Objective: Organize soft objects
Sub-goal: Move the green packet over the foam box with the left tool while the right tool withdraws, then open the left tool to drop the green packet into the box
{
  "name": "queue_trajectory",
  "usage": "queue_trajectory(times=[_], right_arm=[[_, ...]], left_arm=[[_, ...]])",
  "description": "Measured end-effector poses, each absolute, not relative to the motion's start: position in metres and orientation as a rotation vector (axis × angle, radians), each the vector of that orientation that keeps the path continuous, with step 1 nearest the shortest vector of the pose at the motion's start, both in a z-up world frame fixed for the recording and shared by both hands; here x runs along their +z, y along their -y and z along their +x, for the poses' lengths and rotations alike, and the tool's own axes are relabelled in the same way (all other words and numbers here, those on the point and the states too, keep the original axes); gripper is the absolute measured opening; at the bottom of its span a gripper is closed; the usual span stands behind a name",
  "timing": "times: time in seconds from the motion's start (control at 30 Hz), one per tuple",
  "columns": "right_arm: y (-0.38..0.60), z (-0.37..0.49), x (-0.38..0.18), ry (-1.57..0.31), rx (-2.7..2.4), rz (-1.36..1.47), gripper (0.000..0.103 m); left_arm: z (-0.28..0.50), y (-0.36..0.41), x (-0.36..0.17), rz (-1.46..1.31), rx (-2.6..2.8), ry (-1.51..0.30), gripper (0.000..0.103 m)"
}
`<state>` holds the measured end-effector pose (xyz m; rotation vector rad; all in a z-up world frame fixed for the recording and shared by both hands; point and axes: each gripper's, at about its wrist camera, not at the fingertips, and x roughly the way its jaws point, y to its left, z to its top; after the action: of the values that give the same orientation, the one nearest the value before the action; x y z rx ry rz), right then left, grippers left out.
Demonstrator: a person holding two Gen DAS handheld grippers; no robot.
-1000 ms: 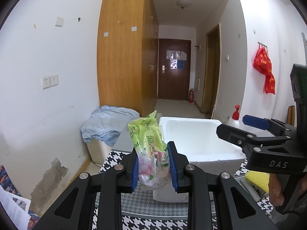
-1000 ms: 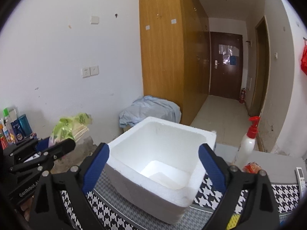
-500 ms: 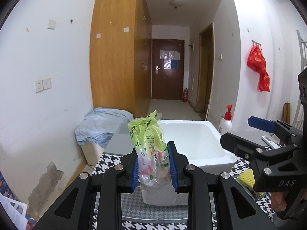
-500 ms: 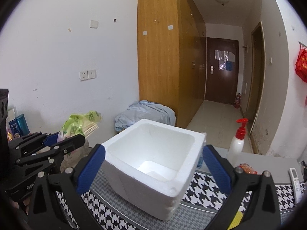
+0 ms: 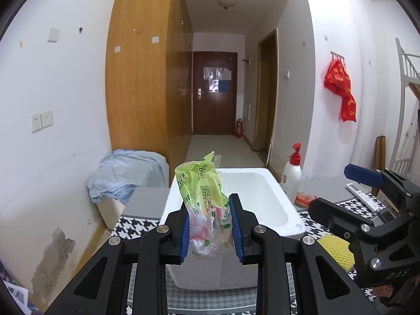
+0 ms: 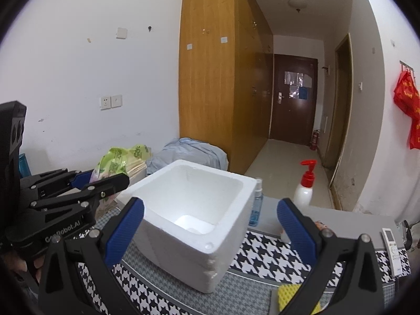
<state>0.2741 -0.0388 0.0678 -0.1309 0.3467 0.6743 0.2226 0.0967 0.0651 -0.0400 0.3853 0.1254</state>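
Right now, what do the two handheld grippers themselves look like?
Both are matte black linkage frames with silver rivets and ribbed blue finger pads. The left gripper carries raised "GenRobot.AI" lettering on its side; the right gripper shows "DAS". No cables or sleeves are visible.

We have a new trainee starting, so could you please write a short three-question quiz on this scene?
1. True or false: the left claw is shut on the green tissue pack.
2. What stands between the right claw's open jaws in its own view? A) foam box B) pump bottle C) remote
3. Fill in: the yellow ____ lies on the houndstooth mat.

Key
1. True.
2. A, the white foam box.
3. Sponge.
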Motion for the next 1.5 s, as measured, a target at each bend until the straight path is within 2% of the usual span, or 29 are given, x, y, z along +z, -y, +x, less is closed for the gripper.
queue_trajectory(times=[0.93,1.2,1.37,1.43,1.5], right_arm=[[0.084,0.272,0.059,-0.367,0.575,-0.106,0.103],[0.092,0.273,0.056,-0.377,0.556,-0.106,0.103],[0.096,0.273,0.054,-0.374,0.55,-0.101,0.103],[0.098,0.273,0.054,-0.377,0.55,-0.092,0.103],[0.099,0.275,0.054,-0.382,0.55,-0.082,0.103]], left_arm=[[0.282,-0.094,0.053,-0.033,0.068,-0.468,0.028],[0.293,-0.092,0.05,-0.031,0.07,-0.49,0.031],[0.299,-0.093,0.047,-0.034,0.07,-0.497,0.043],[0.299,-0.092,0.047,-0.027,0.067,-0.493,0.057],[0.298,-0.092,0.047,-0.028,0.061,-0.483,0.065]])
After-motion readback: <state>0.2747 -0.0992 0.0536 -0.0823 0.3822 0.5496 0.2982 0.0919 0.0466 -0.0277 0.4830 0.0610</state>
